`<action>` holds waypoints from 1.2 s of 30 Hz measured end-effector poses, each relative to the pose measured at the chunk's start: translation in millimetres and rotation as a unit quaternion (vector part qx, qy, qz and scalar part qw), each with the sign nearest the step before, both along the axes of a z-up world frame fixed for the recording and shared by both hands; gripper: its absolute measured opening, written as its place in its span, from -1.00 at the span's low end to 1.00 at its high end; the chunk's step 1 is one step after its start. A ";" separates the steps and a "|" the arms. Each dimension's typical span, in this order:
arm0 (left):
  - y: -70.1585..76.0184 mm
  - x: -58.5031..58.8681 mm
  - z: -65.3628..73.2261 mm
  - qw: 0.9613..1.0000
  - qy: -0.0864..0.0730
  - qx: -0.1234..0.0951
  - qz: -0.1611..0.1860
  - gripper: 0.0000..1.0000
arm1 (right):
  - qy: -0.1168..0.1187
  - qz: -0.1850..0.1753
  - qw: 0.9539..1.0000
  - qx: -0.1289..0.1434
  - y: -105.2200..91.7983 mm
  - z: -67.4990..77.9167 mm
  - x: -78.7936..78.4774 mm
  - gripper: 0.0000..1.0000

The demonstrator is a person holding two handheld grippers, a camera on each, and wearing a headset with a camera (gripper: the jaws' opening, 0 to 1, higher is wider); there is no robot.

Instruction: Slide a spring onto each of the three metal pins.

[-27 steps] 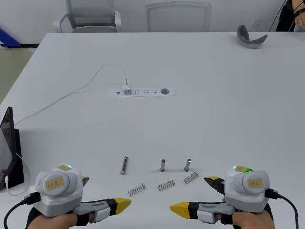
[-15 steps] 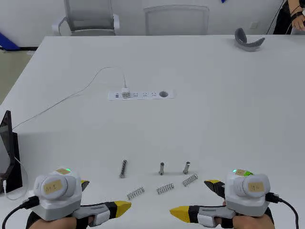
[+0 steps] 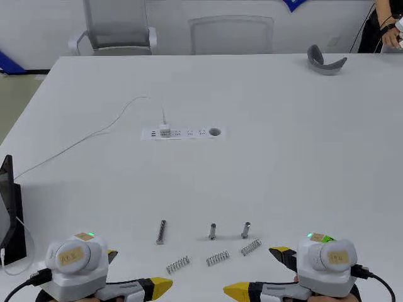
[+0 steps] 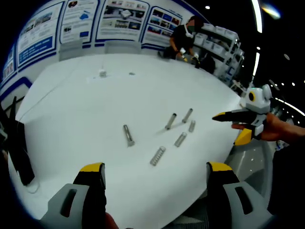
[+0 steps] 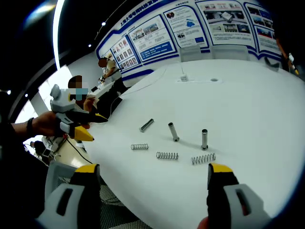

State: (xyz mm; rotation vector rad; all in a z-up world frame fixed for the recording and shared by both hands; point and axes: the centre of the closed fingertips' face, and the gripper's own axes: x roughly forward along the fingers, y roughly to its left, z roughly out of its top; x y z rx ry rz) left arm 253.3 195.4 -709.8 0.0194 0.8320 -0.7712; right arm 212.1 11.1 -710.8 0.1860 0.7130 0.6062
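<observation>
The left gripper (image 4: 156,168) and the right gripper (image 5: 152,168) are held with jaws spread wide and nothing grasped. Three springs (image 5: 167,155) are seen lying on the table (image 5: 248,95) just ahead of the right jaws, in line with their gap. The pins (image 5: 173,131) are set just beyond the springs, two upright and one lying flat.

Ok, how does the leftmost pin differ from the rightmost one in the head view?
The leftmost pin lies flat; the rightmost pin stands upright. The leftmost pin sits farther from the middle pin than the rightmost pin does. Both are bare metal; the springs lie loose in front of them.
</observation>
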 end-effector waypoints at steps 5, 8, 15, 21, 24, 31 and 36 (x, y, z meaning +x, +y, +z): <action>-3.0 8.4 -5.7 1.000 0.003 0.017 -0.007 0.80 | -0.001 -0.003 1.000 -0.001 -1.7 0.1 -1.1 0.90; -4.8 13.1 -13.1 1.000 0.010 0.018 -0.007 0.80 | 0.001 -0.006 1.000 -0.001 -3.2 -0.9 -3.6 0.90; -7.8 24.4 -22.2 0.999 0.029 0.017 -0.005 0.46 | 0.005 -0.011 1.000 0.000 -5.9 -2.4 -9.0 0.90; -12.8 42.4 -21.5 0.999 0.034 0.004 0.007 0.46 | 0.009 -0.009 1.000 -0.001 -5.1 -2.7 -12.2 0.90; -15.0 49.7 -22.1 0.999 0.034 0.007 0.005 0.46 | 0.009 -0.010 1.000 0.000 -5.3 -2.4 -12.8 0.90; -17.4 62.5 -22.8 0.999 0.036 0.008 0.004 0.46 | 0.010 -0.012 1.000 -0.001 -6.3 -3.0 -13.6 0.90; -19.4 64.0 -23.4 0.999 0.037 0.009 0.002 0.46 | 0.011 -0.010 1.000 -0.001 -4.8 -2.9 -13.7 0.90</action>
